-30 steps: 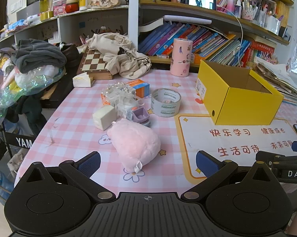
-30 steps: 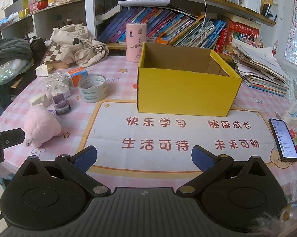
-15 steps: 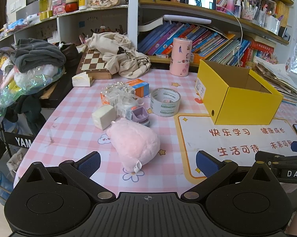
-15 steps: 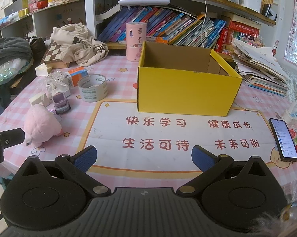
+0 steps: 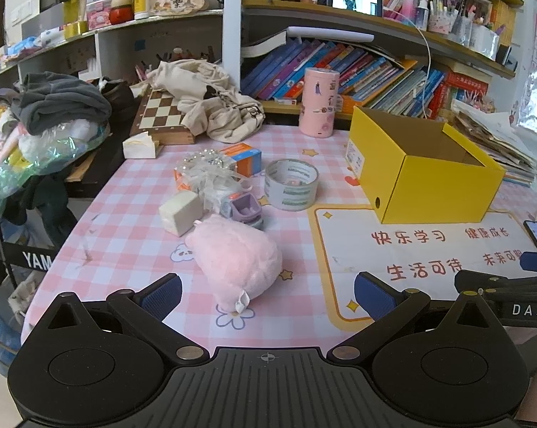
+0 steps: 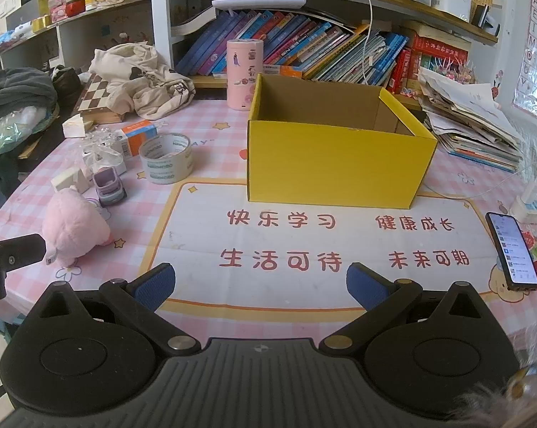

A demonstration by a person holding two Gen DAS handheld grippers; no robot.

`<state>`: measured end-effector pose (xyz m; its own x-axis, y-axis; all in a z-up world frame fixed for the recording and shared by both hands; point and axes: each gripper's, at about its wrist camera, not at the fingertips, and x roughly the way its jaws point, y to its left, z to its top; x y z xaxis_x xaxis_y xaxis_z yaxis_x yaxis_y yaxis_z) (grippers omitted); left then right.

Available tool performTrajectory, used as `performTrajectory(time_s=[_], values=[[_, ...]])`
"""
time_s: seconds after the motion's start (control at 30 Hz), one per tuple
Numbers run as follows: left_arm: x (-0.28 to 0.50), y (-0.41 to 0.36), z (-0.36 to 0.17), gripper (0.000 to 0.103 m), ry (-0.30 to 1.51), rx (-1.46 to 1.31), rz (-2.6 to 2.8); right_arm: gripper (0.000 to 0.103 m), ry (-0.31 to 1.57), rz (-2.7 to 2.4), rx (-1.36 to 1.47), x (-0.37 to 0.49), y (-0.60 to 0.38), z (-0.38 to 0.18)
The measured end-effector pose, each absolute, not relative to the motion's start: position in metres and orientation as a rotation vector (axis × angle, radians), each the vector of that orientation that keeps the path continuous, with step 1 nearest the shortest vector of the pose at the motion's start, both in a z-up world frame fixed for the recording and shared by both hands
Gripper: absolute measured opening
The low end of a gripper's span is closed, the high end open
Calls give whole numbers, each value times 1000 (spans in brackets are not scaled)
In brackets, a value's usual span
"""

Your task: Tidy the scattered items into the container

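Left wrist view: the left hand-held gripper (image 5: 266, 290) hovers low over the near edge of the pink checked surface (image 5: 125, 207), its blue-padded fingers spread wide and holding nothing. A pink plush toy (image 5: 236, 256) lies on the surface just ahead, between the two fingers and touching neither. Behind the plush, from left to right, sit a cream block (image 5: 181, 212), a small purple toy truck (image 5: 243, 208) and a roll of clear tape (image 5: 291, 183) lying flat. Further back are a crumpled clear wrapper (image 5: 207, 174) and an orange-and-blue carton (image 5: 243, 157). To the right, the open yellow box (image 5: 436, 192) stands upright on the surface at the far edge of a white printed mat (image 5: 411, 249); nothing shows inside it.

Right wrist view: the right hand-held gripper (image 6: 259, 283) is likewise wide open and empty, positioned over the near edge of the mat and facing the box. The plush lies well to its left, the scattered items cluster behind it, and a phone (image 6: 512, 251) lies screen-up at the right.
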<state>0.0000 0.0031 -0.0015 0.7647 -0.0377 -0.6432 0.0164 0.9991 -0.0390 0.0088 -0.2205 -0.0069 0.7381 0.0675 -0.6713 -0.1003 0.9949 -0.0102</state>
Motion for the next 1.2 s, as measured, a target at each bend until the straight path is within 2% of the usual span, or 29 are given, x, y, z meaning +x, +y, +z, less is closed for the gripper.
performTrajectory(time_s=[1.2], values=[[12,14,-7,103,726,-49,-66,103,756,98,-68,19,-208,-10]])
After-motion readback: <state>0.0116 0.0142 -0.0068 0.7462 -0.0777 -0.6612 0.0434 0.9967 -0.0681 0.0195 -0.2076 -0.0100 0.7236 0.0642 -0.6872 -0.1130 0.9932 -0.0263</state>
